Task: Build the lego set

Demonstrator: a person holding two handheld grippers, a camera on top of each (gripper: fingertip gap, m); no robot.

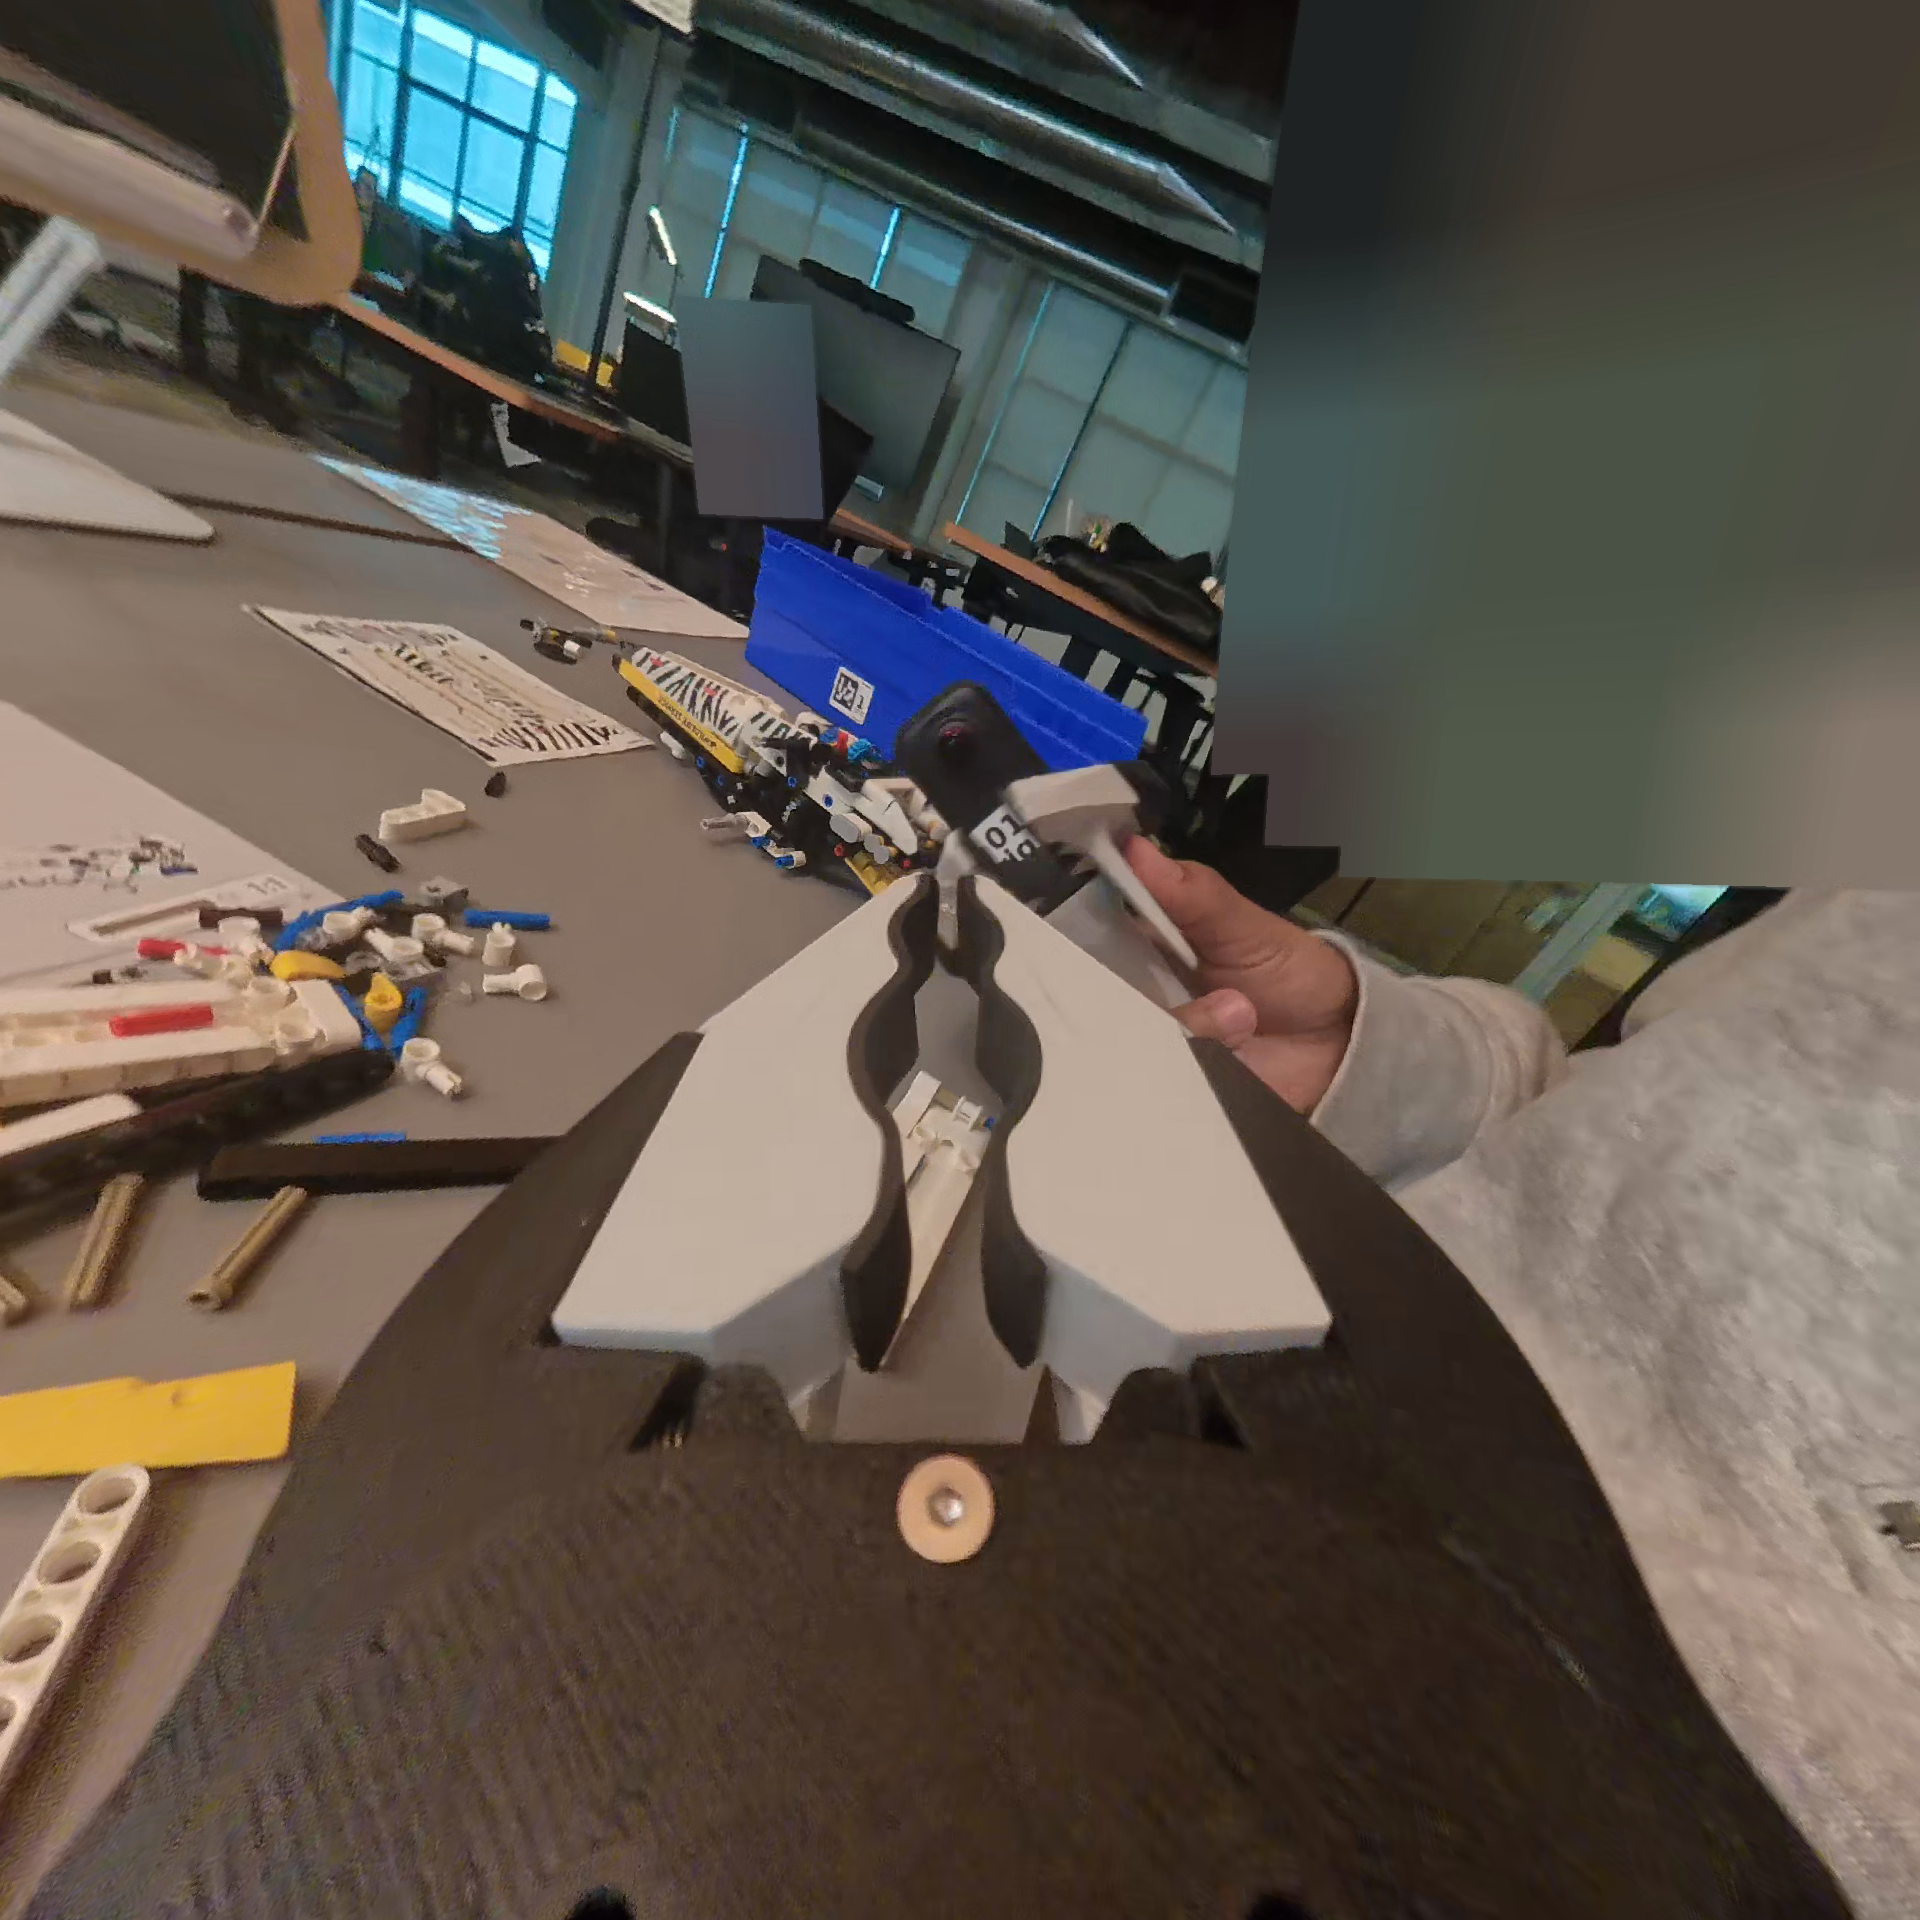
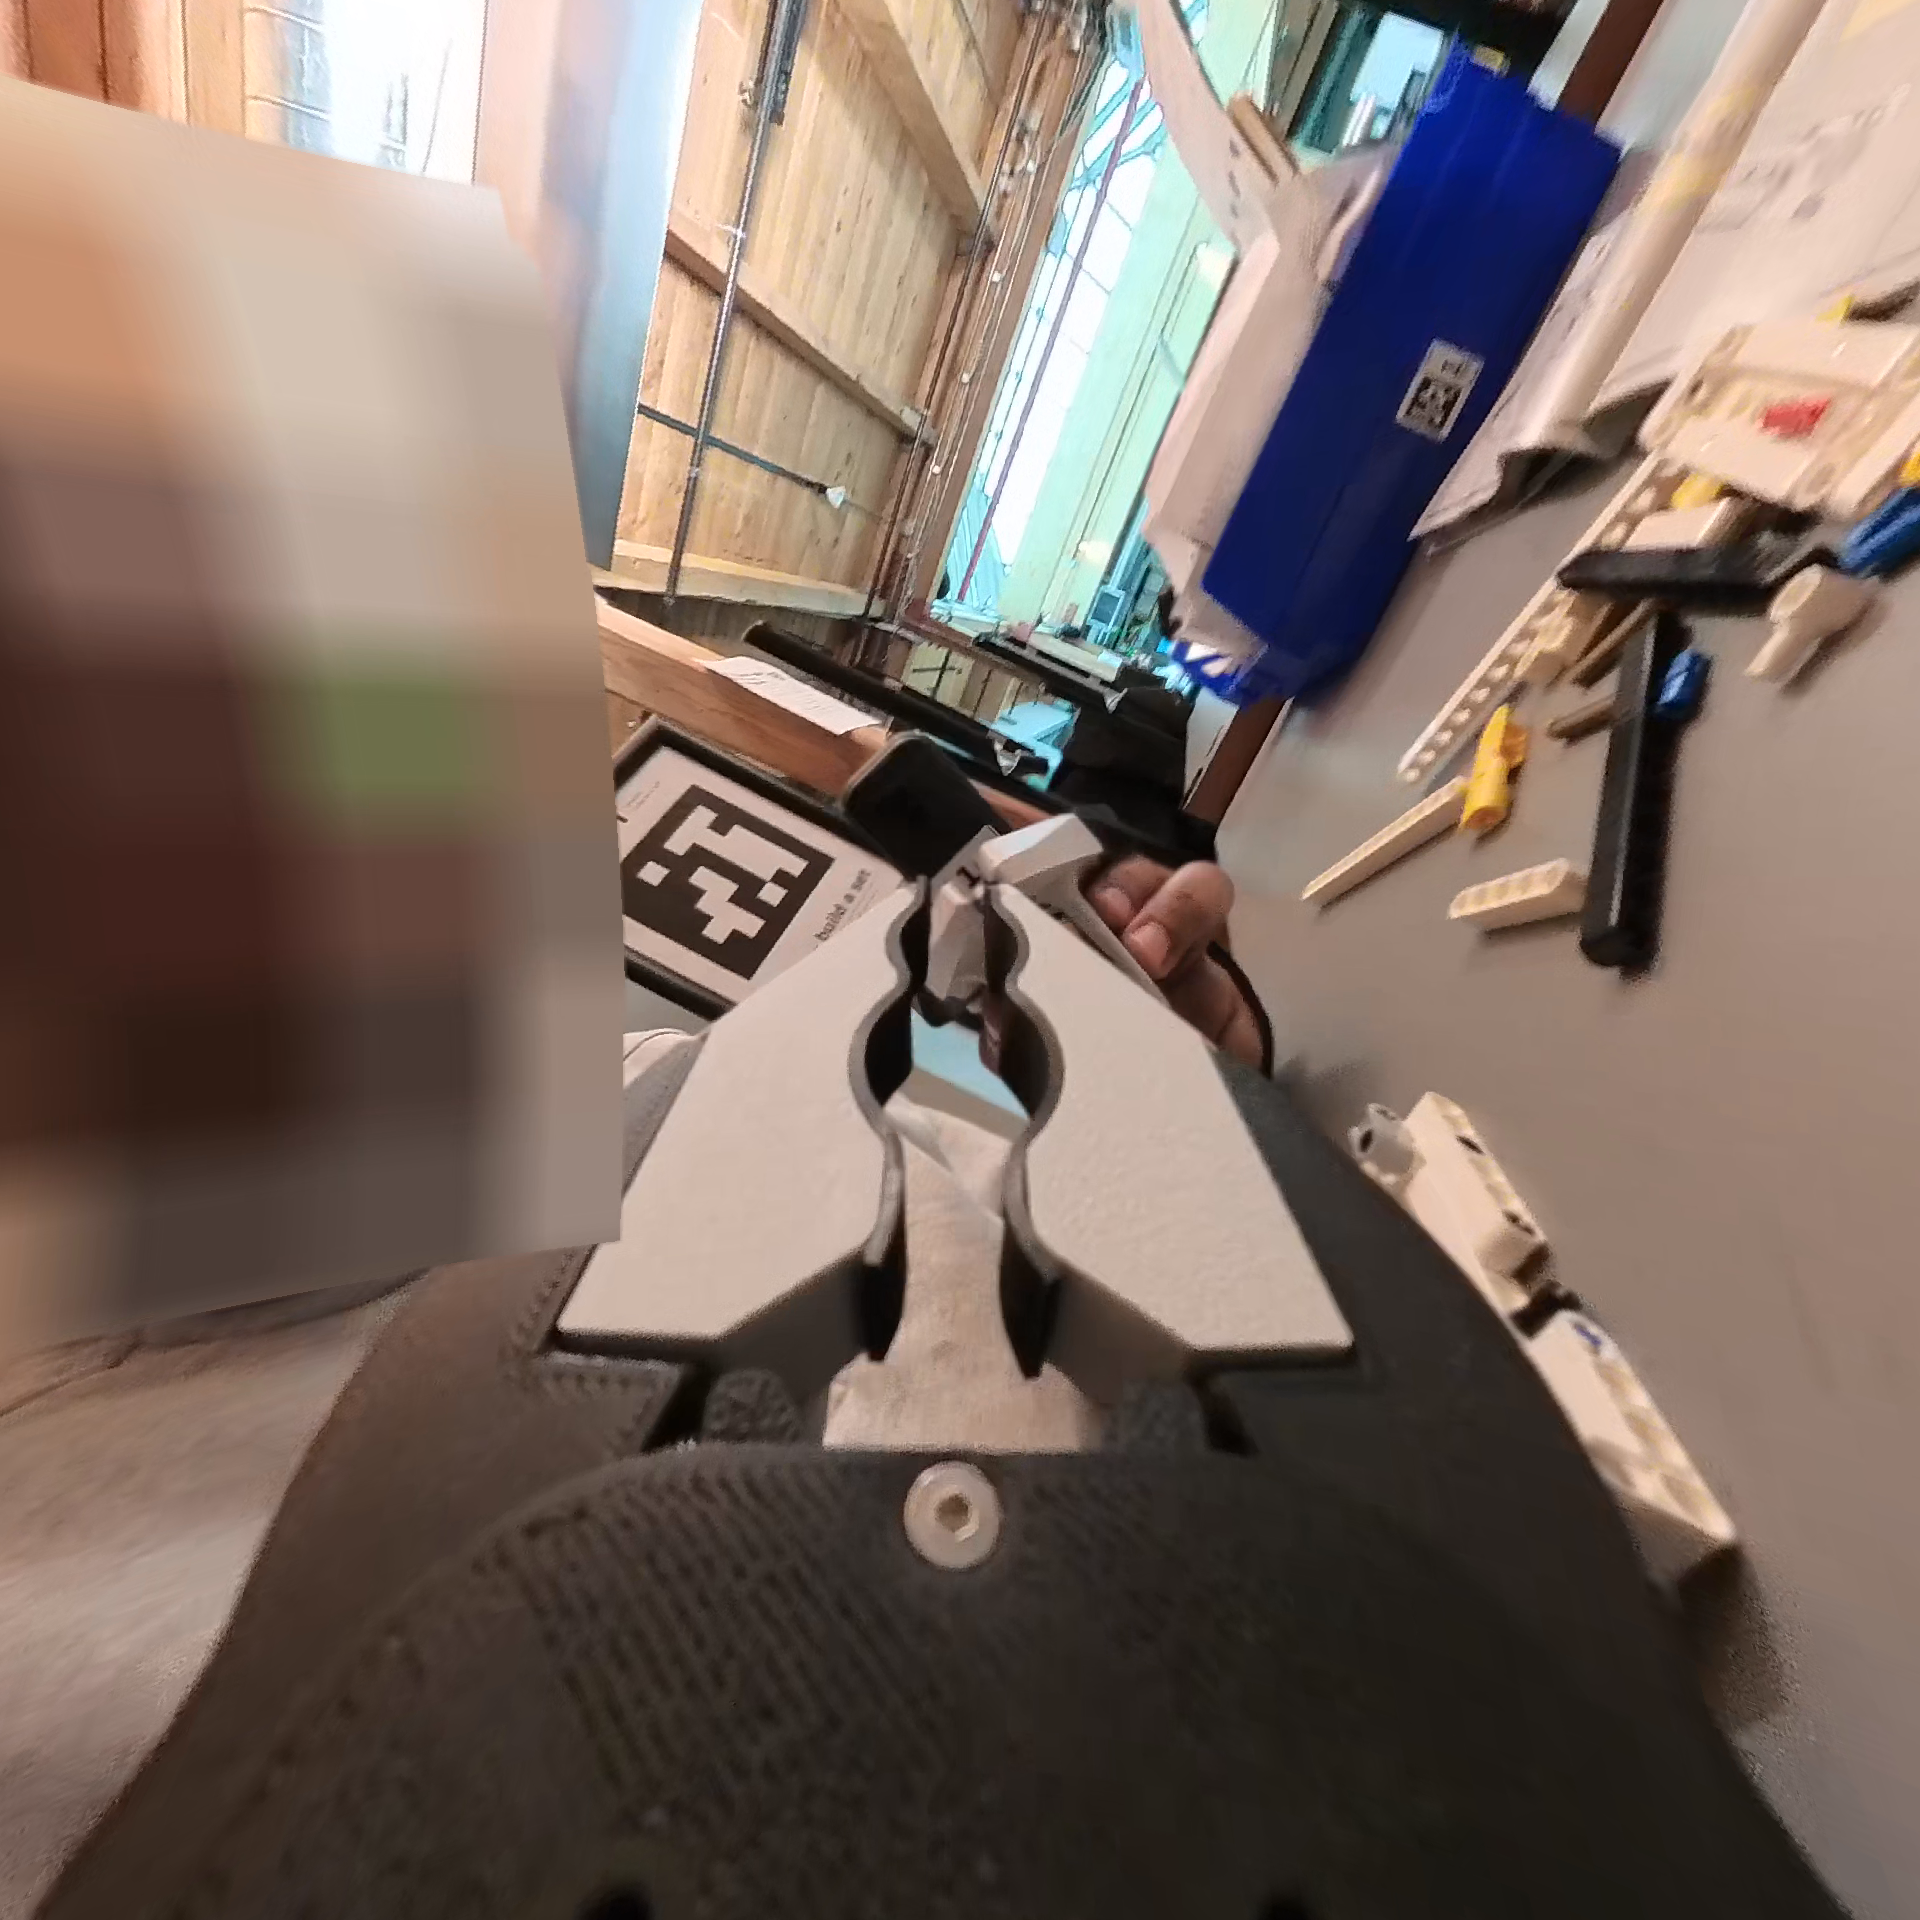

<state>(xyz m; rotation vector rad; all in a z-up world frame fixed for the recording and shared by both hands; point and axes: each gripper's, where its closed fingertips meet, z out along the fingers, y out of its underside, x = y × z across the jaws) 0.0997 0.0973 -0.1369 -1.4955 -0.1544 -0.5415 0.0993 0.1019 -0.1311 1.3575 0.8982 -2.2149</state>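
Observation:
My left gripper (image 1: 951, 902) is raised above the grey table (image 1: 260, 727), its jaws closed at the tips on a small white lego piece (image 1: 950, 868). My right gripper (image 2: 951, 906) is also shut, on a small white lego piece (image 2: 948, 935). The two grippers meet tip to tip in the air. The right gripper shows in the left wrist view (image 1: 1039, 816), held by a hand (image 1: 1257, 977). The left gripper shows in the right wrist view (image 2: 1039, 850). I cannot tell whether they hold one piece or two joined pieces.
A part-built model with zebra stripes (image 1: 748, 727) lies in front of a blue bin (image 1: 914, 644). Several loose pieces (image 1: 395, 956), a sticker sheet (image 1: 457, 686), a black beam (image 1: 364, 1164) and a yellow piece (image 1: 145, 1418) lie to the left. A white assembly (image 2: 1507, 1278) lies near the right gripper. The tips of both grippers are at nearly the same place.

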